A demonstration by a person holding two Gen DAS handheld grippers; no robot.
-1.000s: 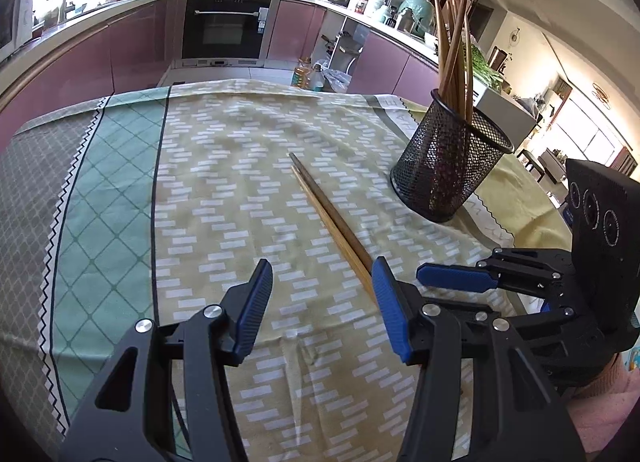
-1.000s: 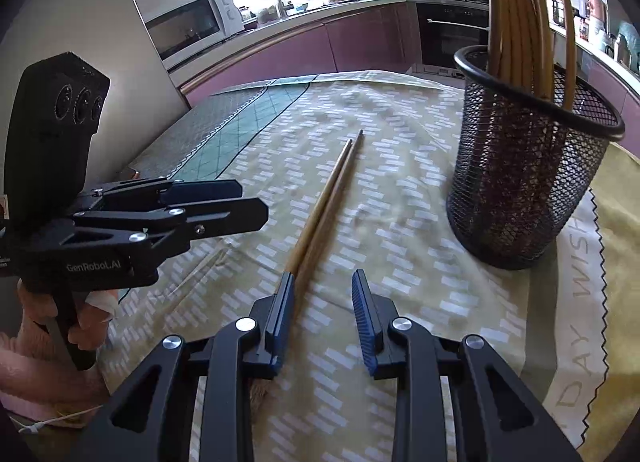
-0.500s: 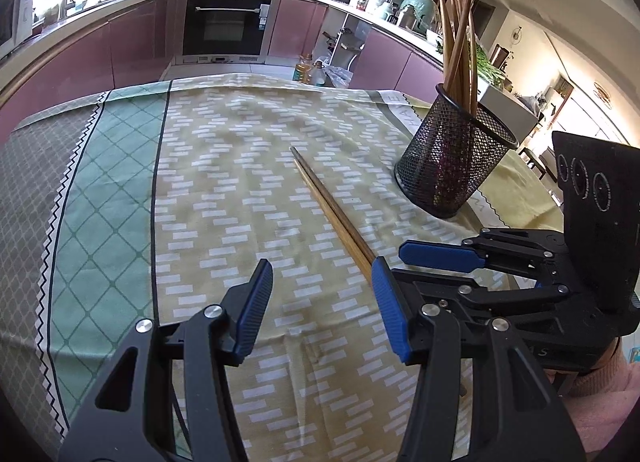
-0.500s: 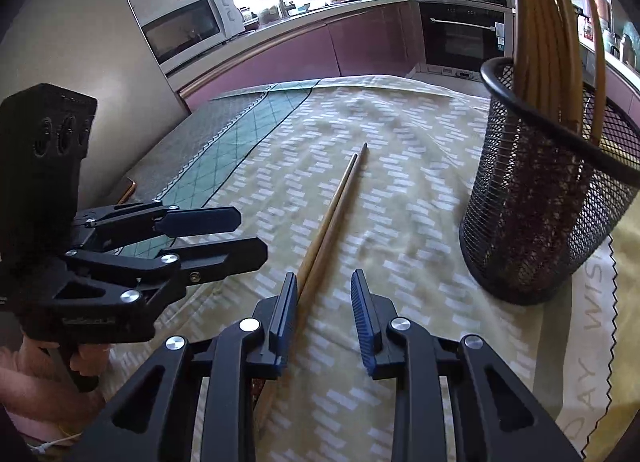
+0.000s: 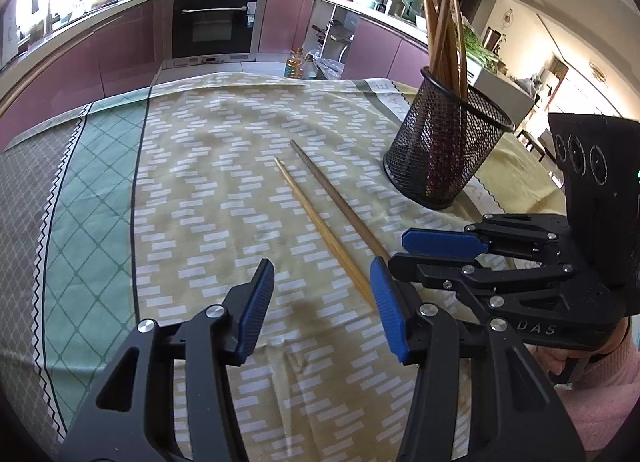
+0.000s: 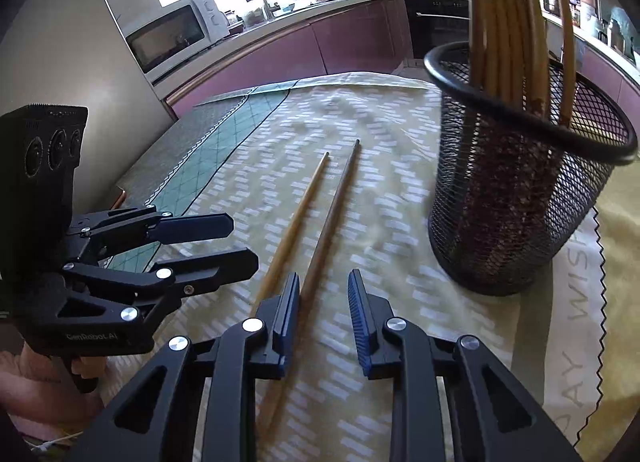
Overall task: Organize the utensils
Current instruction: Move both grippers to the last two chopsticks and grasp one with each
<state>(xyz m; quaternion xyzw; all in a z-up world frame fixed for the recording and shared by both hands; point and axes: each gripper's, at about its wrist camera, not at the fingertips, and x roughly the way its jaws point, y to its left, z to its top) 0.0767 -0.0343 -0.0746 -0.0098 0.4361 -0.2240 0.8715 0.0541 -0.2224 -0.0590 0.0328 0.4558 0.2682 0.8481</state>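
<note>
Two wooden chopsticks lie side by side on the patterned tablecloth, a lighter one (image 5: 320,228) (image 6: 296,220) and a darker one (image 5: 340,200) (image 6: 332,218). A black mesh holder (image 5: 442,146) (image 6: 516,198) stands upright to their right with several chopsticks in it. My right gripper (image 6: 323,312) (image 5: 424,252) is open, low over the near end of the darker chopstick, which runs between its fingers. My left gripper (image 5: 322,310) (image 6: 224,240) is open and empty, just left of the right one, with the lighter chopstick's near end by its right finger.
The tablecloth (image 5: 208,190) has a green and grey band at the left. Purple kitchen cabinets, an oven (image 5: 216,26) and a microwave (image 6: 172,36) stand beyond the table's far edge.
The two chopsticks have spread apart, the darker one now angled to the right. My right gripper has moved forward towards the holder, with the darker chopstick now between its fingers.
</note>
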